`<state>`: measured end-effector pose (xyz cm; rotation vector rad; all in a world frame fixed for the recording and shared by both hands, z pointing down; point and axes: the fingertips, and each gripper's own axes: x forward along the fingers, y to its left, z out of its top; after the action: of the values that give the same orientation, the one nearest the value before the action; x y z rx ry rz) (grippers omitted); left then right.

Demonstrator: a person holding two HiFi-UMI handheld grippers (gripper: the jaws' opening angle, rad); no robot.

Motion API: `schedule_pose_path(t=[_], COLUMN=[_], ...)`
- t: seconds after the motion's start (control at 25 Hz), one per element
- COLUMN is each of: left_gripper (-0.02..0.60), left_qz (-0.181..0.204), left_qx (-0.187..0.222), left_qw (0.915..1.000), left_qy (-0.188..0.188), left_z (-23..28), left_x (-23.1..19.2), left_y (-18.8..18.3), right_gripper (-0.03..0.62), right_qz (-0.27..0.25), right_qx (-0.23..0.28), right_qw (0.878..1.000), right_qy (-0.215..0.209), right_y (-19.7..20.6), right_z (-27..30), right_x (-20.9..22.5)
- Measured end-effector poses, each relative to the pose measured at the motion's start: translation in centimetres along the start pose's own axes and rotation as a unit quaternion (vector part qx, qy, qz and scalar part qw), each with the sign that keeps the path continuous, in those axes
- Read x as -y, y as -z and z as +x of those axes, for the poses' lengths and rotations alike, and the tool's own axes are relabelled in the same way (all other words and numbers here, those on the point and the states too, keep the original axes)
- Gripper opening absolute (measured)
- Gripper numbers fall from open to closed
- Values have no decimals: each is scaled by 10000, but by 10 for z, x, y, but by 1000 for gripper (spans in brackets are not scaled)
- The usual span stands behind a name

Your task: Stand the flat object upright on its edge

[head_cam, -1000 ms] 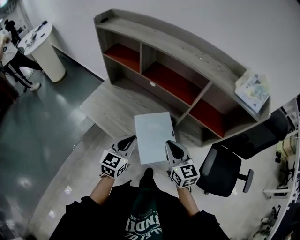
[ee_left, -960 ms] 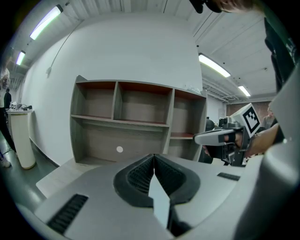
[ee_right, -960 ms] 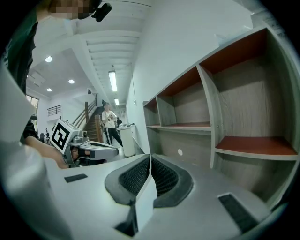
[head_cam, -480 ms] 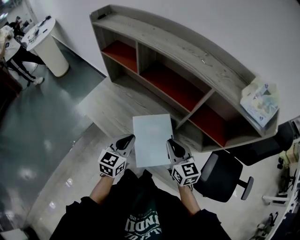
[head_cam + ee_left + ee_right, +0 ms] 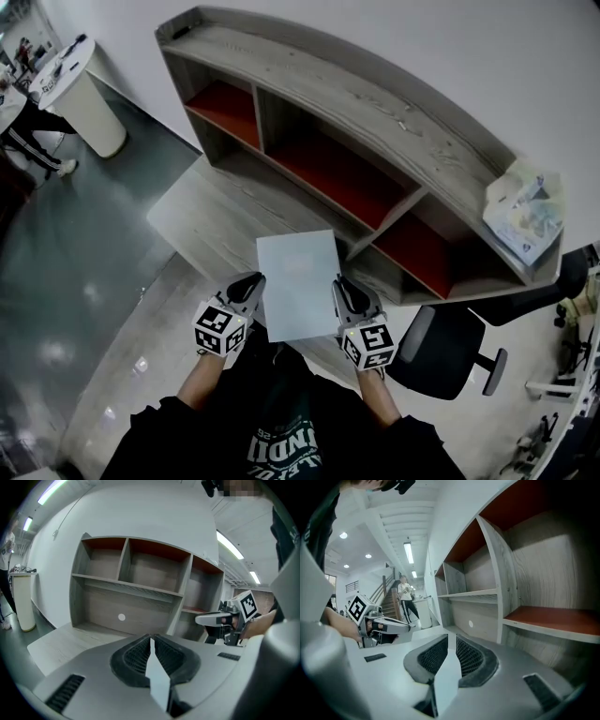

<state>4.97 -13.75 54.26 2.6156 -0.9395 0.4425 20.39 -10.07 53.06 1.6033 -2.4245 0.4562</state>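
A flat pale grey panel (image 5: 298,286) is held roughly level over the front edge of the wooden desk (image 5: 211,211). My left gripper (image 5: 253,284) is shut on its left edge and my right gripper (image 5: 341,287) is shut on its right edge. In the left gripper view the thin panel edge (image 5: 157,679) runs between the ribbed black pads (image 5: 137,657) of the left gripper (image 5: 152,641), with the right gripper (image 5: 219,619) across from it. The right gripper view shows the same: the panel (image 5: 445,679) clamped in the right gripper (image 5: 452,641), and the left gripper (image 5: 386,625) opposite.
A grey shelf unit (image 5: 375,103) with red inner faces stands at the back of the desk. A stack of papers (image 5: 525,211) lies on its top right end. A black office chair (image 5: 445,352) is to the right. A white pedestal (image 5: 80,94) and a person (image 5: 28,141) are far left.
Both grippers have carried the panel a little forward and lower, toward the shelf unit. The grip on both edges is unchanged.
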Motion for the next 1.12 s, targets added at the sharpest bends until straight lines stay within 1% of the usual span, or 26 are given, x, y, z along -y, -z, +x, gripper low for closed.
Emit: schedule_pose_path(t=[0.16, 0.24, 0.28, 0.36, 0.52, 0.68, 0.8, 0.88, 0.96, 1.12], left_gripper=[20, 37, 56, 92, 138, 184, 240, 275, 296, 319], left_qz=[-133, -207, -245, -330, -475, -641, -821, -973, -1135, -1445], left_qx=[-69, -144, -183, -260, -362, -438, -559, -638, -702, -851], left_qw=[9999, 9997, 9995, 9991, 9981, 9969, 9950, 9931, 9910, 9858], left_qy=[25, 56, 72, 101, 120, 127, 124, 118, 101, 109], left_z=[8, 12, 14, 18, 25, 31, 35, 37, 40, 45], left_x=[-6, -8, -8, -8, -8, -9, -13, -16, -18, -21], left_y=[8, 13, 16, 22, 30, 36, 45, 53, 61, 77], right_gripper=[38, 41, 49, 91, 113, 165, 201, 214, 218, 224], right_qz=[-70, -131, -159, -190, -273, -330, -375, -423, -400, -141], right_qx=[-137, -202, -230, -273, -388, -533, -702, -851, -987, -1258], right_qw=[9999, 9997, 9996, 9994, 9988, 9980, 9968, 9953, 9941, 9914], right_qy=[45, 90, 109, 122, 68, 12, -87, -160, -218, -326], right_y=[8, 11, 12, 14, 19, 26, 35, 42, 50, 68], right_z=[6, 8, 8, 10, 13, 16, 21, 25, 29, 36], right_x=[9, 13, 15, 18, 23, 26, 26, 27, 29, 39])
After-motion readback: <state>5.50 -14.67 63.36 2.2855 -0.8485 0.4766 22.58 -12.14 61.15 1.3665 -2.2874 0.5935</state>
